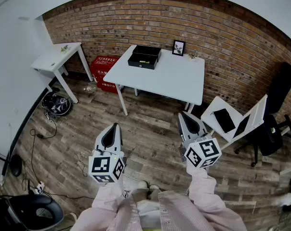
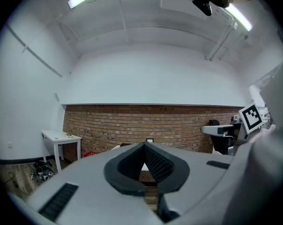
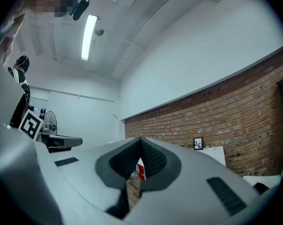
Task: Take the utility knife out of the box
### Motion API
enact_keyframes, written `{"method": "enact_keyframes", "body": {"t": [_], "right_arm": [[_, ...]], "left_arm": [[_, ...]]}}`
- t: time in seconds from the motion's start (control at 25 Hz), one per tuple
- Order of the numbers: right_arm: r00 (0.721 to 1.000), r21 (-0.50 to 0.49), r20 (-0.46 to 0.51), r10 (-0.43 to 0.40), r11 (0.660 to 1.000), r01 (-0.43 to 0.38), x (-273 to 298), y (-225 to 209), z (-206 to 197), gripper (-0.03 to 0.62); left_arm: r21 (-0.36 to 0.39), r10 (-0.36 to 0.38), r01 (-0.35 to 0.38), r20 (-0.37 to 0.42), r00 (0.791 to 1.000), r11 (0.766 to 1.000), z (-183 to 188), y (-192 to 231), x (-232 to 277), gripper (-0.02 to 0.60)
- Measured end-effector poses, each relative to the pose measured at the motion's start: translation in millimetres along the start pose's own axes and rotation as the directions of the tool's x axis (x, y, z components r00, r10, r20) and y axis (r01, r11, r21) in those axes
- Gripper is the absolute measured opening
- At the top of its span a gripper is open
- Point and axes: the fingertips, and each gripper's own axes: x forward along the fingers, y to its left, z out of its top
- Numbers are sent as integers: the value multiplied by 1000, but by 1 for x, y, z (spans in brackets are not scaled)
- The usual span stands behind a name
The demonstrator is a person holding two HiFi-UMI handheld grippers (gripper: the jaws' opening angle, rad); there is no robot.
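The box sits open on the far left part of the counter, by the brick wall, its long axis running across the head view. A yellow sliver inside may be the knife. Both the left hand-held gripper and the right hand-held gripper point forward with jaws pressed together on nothing. The box lies straight ahead, well apart from both and roughly between their lines, the left perhaps slightly nearer.
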Motion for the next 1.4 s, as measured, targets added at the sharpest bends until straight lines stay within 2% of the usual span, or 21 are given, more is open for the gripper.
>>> {"method": "enact_keyframes", "body": {"t": [0.32,0.68,0.84,0.96,1.04,1.4], "right_arm": [[994,38,48,100,994,-101,0,2,2,3],[998,59,-5,55,997,-54,15,-24,-25,8],[999,73,-23,49,996,-47,26,-30,-32,72],[999,68,-28,32,997,-30,34,-36,-34,88],[999,70,-38,26,997,-23,42,-40,-38,120],[996,62,-85,5,998,1,89,-60,-64,175]], "left_arm": [[-11,17,-18,-21,1000,1000,-9,-10,6,-8],[-31,48,-49,-34,998,998,-21,-8,12,-8],[-44,66,-67,-42,997,997,-25,-1,18,-8],[-51,65,-68,-50,997,996,-29,2,25,-8],[-56,59,-62,-56,997,996,-32,5,32,-8],[-86,51,-59,-90,995,995,-51,30,82,-8]]}}
